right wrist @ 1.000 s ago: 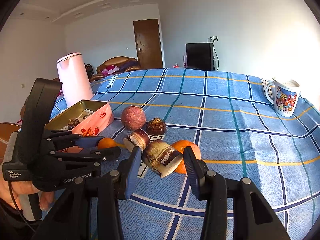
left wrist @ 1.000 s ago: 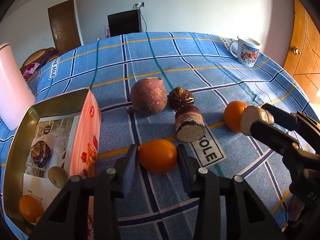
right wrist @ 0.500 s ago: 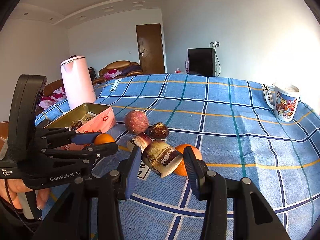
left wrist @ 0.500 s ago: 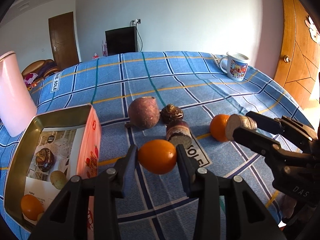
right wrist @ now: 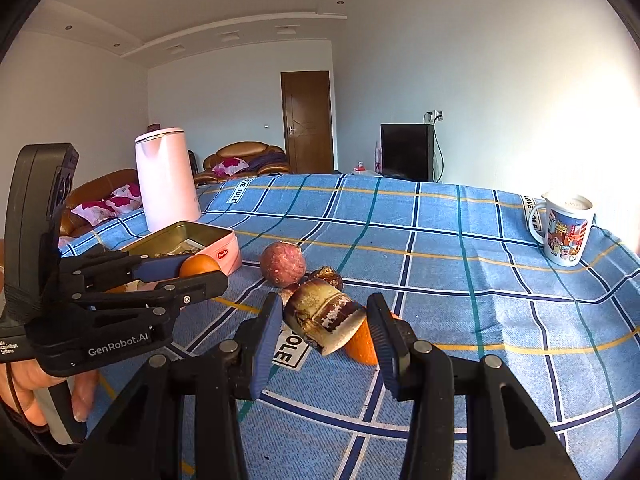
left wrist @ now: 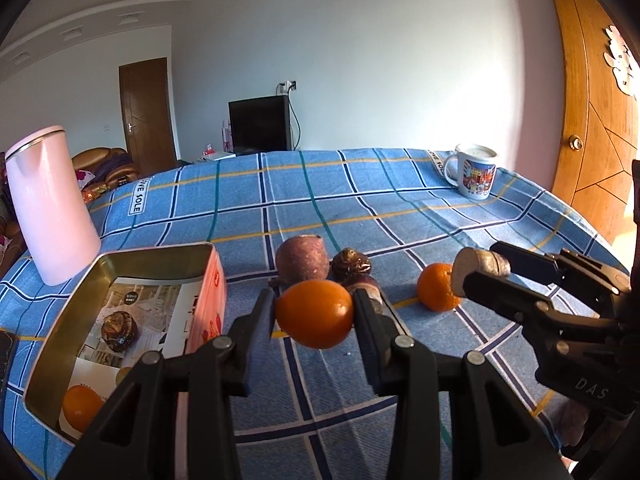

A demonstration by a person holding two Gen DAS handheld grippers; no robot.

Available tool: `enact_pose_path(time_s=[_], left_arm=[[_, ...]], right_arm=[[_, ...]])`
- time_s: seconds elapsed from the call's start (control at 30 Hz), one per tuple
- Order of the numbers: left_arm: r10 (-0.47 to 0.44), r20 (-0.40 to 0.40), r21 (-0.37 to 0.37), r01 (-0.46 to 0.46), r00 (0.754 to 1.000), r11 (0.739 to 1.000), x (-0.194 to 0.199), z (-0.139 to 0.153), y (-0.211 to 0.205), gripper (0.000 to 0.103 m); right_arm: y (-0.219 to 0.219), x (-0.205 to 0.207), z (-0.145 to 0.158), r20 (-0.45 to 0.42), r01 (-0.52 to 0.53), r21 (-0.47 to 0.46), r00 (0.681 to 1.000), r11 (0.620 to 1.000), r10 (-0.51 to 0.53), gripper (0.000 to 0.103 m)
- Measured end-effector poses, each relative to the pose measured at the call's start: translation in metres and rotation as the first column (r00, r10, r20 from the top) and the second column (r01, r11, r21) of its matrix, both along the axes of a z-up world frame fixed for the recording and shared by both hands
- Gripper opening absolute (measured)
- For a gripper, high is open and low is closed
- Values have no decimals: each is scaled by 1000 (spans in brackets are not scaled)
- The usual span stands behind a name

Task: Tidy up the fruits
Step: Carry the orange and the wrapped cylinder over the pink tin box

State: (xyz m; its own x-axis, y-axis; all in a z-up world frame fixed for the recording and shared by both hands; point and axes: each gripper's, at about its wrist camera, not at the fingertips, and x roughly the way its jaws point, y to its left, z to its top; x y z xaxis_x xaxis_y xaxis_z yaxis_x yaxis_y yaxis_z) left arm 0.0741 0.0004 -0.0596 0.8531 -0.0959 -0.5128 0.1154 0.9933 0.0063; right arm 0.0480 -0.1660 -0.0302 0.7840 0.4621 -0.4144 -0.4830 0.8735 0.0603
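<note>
My left gripper (left wrist: 314, 314) is shut on an orange (left wrist: 315, 314) and holds it above the blue checked cloth, just right of the open pink tin (left wrist: 206, 296). In the right wrist view that orange (right wrist: 199, 266) shows at the left gripper's tips. My right gripper (right wrist: 323, 320) is shut on a brown cut root piece (right wrist: 322, 319), seen from the left wrist as a pale cut end (left wrist: 478, 270). On the cloth lie a round purple fruit (left wrist: 302, 258), a small dark brown one (left wrist: 352, 264), another cut piece (left wrist: 366, 284) and a second orange (left wrist: 436, 286).
The tin holds an orange (left wrist: 82, 408) and a dark brown fruit (left wrist: 119, 330) on printed paper. A pink kettle (left wrist: 50, 204) stands behind it. A printed mug (left wrist: 476, 176) sits at the far right. A hand (right wrist: 44, 396) grips the left tool.
The left gripper has lifted the orange off the cloth and tilted up, so more of the room shows. The right gripper has kept its root piece almost still.
</note>
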Motion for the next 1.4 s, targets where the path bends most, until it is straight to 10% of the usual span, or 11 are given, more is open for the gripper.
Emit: enact_pose_path(time_s=[1.4], left_arm=[[116,210,0,-118,971,993,-37,29,43,41]], right_arm=[[33,-26,29,204,-36,-41,978,999,43,46]])
